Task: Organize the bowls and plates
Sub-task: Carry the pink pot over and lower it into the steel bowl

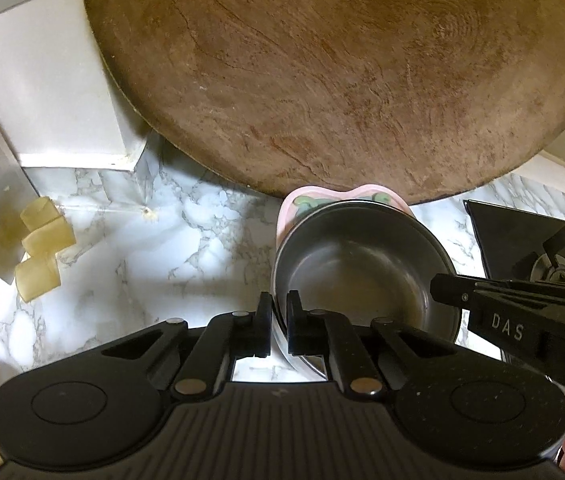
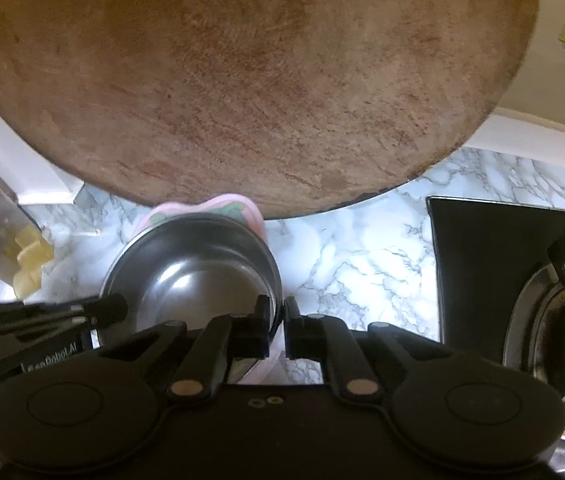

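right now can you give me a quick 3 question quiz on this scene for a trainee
1. True or false: both grippers grip the steel bowl.
2. What lies directly under the bowl? A) pink plate B) wooden board C) stove
3. Fill in: the round wooden board stands ___ the bowl.

Key:
1. True: the left gripper and right gripper each pinch its rim on opposite sides.
2. A, the pink plate.
3. Behind.

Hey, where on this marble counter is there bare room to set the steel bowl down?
Bare marble lies left of the steel bowl, between it and the yellowish blocks, and on its right, up to the black stove. Behind, it is crowded: the pink dish under the bowl sits right at the big wooden board.
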{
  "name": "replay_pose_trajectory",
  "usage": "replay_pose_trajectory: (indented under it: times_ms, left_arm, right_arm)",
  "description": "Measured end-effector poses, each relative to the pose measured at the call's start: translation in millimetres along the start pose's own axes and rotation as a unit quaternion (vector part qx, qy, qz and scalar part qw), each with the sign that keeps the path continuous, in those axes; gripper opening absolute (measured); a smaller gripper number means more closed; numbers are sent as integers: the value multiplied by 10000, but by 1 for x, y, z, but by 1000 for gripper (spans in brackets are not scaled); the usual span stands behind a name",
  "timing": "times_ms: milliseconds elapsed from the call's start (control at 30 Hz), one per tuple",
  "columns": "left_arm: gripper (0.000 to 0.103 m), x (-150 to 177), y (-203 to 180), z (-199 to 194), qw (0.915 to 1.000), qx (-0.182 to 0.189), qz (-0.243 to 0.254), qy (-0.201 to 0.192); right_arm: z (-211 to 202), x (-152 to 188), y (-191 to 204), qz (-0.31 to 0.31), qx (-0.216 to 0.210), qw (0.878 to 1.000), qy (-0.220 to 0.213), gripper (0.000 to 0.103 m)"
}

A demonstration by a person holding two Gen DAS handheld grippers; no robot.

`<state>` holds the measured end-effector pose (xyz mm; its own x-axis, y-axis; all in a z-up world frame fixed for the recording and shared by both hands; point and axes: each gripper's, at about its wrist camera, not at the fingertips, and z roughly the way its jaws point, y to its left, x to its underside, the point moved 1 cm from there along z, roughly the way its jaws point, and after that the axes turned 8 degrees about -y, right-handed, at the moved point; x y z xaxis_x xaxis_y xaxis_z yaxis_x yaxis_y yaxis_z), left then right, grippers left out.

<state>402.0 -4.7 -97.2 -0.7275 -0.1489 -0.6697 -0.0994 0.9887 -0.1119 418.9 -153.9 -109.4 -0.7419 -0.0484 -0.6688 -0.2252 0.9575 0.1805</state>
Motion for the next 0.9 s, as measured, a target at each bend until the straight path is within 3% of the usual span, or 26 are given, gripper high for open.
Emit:
replay_pose_trajectory:
  times_ms: [500,900]
  left_arm:
    - [6,7,-7,-72,9994,70,145,-292]
    - [6,42,1,-156,9985,177,139,-494]
  right_arm:
    - [-65,9,11,-85,-96,9996,-248,7]
    - [-149,37,28,-44,-283,9984,-482,8]
